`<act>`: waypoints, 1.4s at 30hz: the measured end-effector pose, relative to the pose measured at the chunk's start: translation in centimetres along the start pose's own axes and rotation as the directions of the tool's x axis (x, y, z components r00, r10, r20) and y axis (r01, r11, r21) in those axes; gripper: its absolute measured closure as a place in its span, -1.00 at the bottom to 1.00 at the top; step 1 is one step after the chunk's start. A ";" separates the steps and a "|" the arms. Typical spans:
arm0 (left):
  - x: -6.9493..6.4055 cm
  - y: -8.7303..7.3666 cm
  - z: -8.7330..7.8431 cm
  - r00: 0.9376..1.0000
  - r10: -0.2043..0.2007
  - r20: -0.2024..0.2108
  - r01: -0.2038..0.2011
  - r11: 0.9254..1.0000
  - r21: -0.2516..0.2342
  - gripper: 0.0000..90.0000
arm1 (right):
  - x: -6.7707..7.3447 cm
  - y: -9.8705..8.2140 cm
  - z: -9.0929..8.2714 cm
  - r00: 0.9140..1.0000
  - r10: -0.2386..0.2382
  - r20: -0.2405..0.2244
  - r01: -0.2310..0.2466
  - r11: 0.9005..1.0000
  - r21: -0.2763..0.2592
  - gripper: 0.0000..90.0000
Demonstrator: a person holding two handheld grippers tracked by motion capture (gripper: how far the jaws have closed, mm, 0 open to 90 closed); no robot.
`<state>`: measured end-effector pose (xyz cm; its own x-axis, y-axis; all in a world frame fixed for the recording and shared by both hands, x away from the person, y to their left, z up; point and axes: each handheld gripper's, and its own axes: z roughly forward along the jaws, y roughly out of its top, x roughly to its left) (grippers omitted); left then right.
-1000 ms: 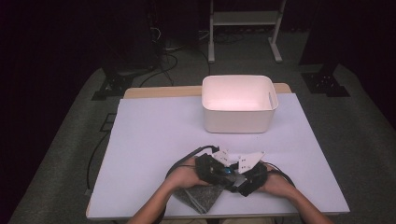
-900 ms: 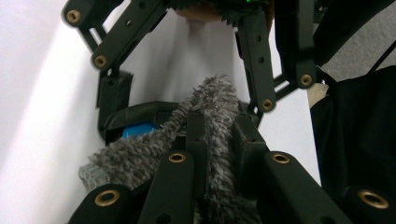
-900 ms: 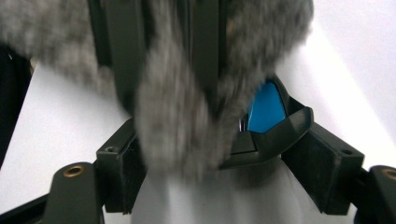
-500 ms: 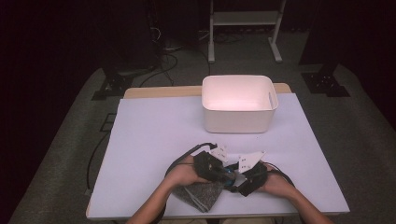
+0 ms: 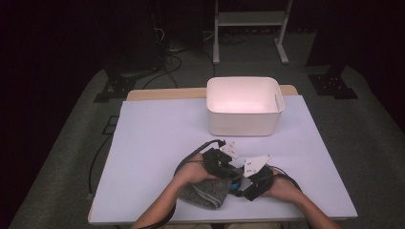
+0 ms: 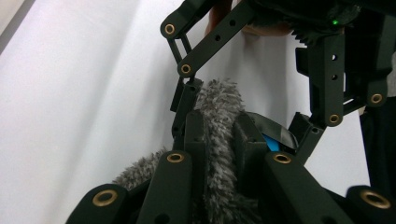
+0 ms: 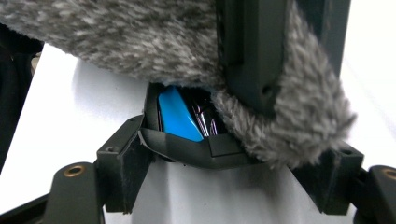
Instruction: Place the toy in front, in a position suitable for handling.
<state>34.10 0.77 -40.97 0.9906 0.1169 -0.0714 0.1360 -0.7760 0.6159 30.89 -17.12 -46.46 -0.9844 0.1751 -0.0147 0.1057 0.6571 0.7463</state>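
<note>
At the counter's six o'clock edge, the left gripper has its jaws pinched tight on a fuzzy grey cloth. Just at its three o'clock, the right gripper has jaws spread wide around a black-and-blue object tucked under the cloth's edge. At twelve o'clock, well apart, stands a white bin.

Both grippers meet over grey fuzzy cloth
</note>
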 end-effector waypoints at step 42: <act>1.2 -7.6 -5.9 0.984 -0.163 -0.078 0.164 0.987 0.002 0.73 | -0.1 0.0 0.0 1.000 -0.016 0.005 0.016 1.000 0.002 -0.46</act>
<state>34.16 10.43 -41.08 0.9508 0.2898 -0.1095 0.2963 -0.7476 0.5944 30.97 -17.13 -46.49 -0.9853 0.1682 -0.0303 0.0900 0.6613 0.7447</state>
